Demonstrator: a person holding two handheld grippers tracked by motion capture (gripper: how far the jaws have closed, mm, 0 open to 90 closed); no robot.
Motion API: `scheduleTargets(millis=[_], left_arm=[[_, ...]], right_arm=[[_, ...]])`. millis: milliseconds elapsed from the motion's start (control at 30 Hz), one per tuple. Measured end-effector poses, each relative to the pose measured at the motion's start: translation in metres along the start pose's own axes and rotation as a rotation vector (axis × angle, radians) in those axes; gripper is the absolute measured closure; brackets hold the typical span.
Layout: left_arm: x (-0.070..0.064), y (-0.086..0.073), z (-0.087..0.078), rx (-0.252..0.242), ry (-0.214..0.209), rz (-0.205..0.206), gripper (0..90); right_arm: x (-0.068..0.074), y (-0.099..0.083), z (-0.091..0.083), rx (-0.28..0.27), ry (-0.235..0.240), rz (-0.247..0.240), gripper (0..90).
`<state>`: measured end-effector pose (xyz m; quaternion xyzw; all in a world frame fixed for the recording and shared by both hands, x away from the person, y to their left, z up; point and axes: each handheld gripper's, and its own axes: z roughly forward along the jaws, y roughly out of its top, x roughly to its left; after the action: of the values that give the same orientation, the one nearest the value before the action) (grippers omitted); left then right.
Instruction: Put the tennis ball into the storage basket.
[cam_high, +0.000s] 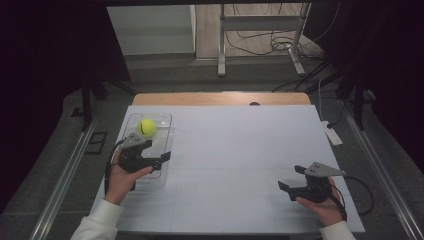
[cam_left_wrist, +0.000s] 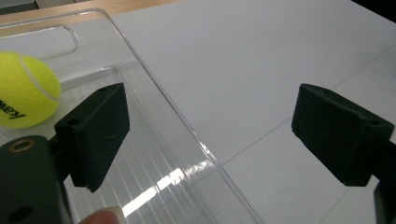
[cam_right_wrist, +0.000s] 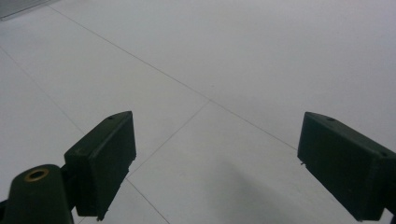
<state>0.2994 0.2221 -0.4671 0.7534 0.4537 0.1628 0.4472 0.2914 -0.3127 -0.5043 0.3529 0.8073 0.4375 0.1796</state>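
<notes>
A yellow tennis ball (cam_high: 147, 127) lies in the far end of a clear plastic tray (cam_high: 164, 131) at the table's left. My left gripper (cam_high: 156, 150) hovers open over the tray's right rim, just in front of the ball, with nothing between its fingers. In the left gripper view the ball (cam_left_wrist: 25, 91) sits beyond the left finger (cam_left_wrist: 93, 135), the tray rim (cam_left_wrist: 154, 79) runs between the jaws, and the gripper (cam_left_wrist: 215, 135) is wide open. My right gripper (cam_high: 292, 177) is open and empty above the white surface at the front right, as the right gripper view (cam_right_wrist: 224, 161) confirms.
A white sheet (cam_high: 235, 150) covers the table, with a wooden strip (cam_high: 220, 98) at its far edge. A white power strip (cam_high: 332, 134) lies off the right edge. A metal stand (cam_high: 260, 30) and cables are on the floor beyond.
</notes>
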Motion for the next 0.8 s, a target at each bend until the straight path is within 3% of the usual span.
scheduleTargets(millis=[433,800], left_arm=[[-0.005,-0.022,-0.011,0.007,0.004,-0.01,12.9],[-0.009,-0.026,-0.01,0.013,-0.003,0.003,13.0]], right_arm=[[0.001,0.0,0.0,-0.003,0.001,-0.003,11.8],[0.0,0.001,-0.001,-0.008,-0.001,-0.002,11.8]])
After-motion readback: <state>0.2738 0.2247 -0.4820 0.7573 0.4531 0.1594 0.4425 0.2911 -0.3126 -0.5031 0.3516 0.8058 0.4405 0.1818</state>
